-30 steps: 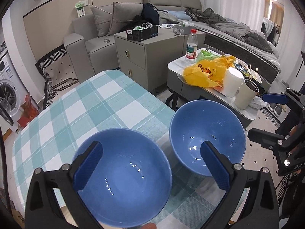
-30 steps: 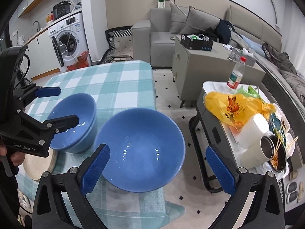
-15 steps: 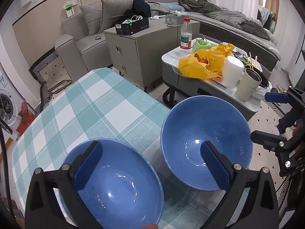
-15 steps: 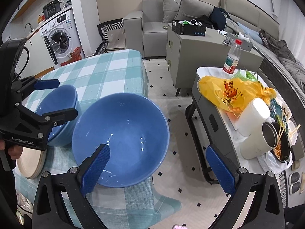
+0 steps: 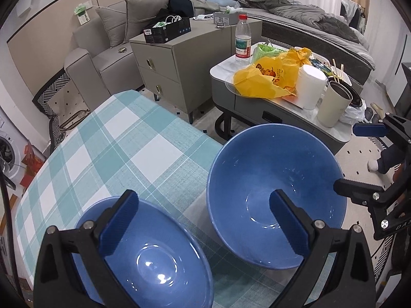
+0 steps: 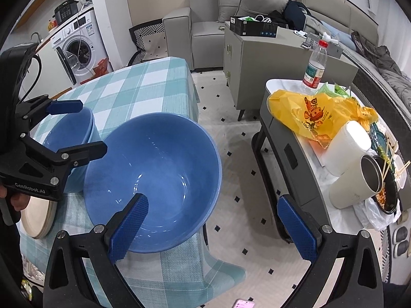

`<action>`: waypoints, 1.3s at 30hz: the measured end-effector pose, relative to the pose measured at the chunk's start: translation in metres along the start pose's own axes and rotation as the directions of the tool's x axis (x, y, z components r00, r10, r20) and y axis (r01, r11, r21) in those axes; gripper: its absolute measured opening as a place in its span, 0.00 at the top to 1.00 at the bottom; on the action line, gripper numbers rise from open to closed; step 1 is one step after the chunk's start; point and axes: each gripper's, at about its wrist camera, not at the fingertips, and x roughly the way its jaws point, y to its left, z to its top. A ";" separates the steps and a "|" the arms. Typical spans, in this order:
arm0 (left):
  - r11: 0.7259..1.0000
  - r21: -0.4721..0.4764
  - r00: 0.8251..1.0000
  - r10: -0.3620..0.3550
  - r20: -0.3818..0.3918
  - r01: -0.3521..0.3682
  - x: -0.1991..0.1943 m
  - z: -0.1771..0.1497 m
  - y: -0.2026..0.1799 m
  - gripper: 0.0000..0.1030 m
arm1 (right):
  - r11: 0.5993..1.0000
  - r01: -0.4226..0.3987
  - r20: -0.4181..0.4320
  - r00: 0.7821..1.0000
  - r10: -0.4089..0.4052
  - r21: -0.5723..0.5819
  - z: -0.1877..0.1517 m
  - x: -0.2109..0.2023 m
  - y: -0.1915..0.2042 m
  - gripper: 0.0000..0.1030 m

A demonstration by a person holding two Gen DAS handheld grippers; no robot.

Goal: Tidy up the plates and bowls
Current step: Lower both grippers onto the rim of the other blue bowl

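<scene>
Two blue bowls stand side by side on the checked tablecloth [image 5: 123,148]. In the left wrist view the near bowl [image 5: 154,259] lies under my open left gripper [image 5: 203,225], and the right bowl [image 5: 257,205] sits at the table's right edge behind the right fingertip. In the right wrist view the right bowl [image 6: 159,169] lies in front of my open right gripper [image 6: 215,223], with the left pad over its near rim. The other bowl [image 6: 69,131] shows behind the left gripper's body. A beige plate [image 6: 38,218] lies at the left.
A low side table [image 5: 257,102] to the right carries a yellow bag [image 5: 267,77], a water bottle [image 5: 242,41], cups and food. A grey cabinet [image 5: 174,61] and a sofa stand behind. A washing machine [image 6: 77,48] is at the far left.
Both grippers have pulled back and down toward the bowls, which now look larger and nearer. Both grippers stay open.
</scene>
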 end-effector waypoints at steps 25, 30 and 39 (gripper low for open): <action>0.993 0.103 0.996 -0.045 -0.075 0.052 0.037 -0.001 -0.017 0.48 | 0.997 -0.070 -0.048 0.996 0.072 0.042 -0.010 0.034 0.007 0.05; 0.992 0.102 0.994 -0.061 -0.089 0.070 0.039 -0.005 -0.018 0.49 | 0.997 -0.072 -0.055 0.996 0.074 0.035 -0.012 0.035 0.008 0.15; 0.991 0.111 0.993 -0.065 -0.094 0.075 0.042 -0.007 -0.026 0.53 | 0.998 -0.068 -0.078 0.995 0.069 0.018 -0.018 0.035 0.009 0.28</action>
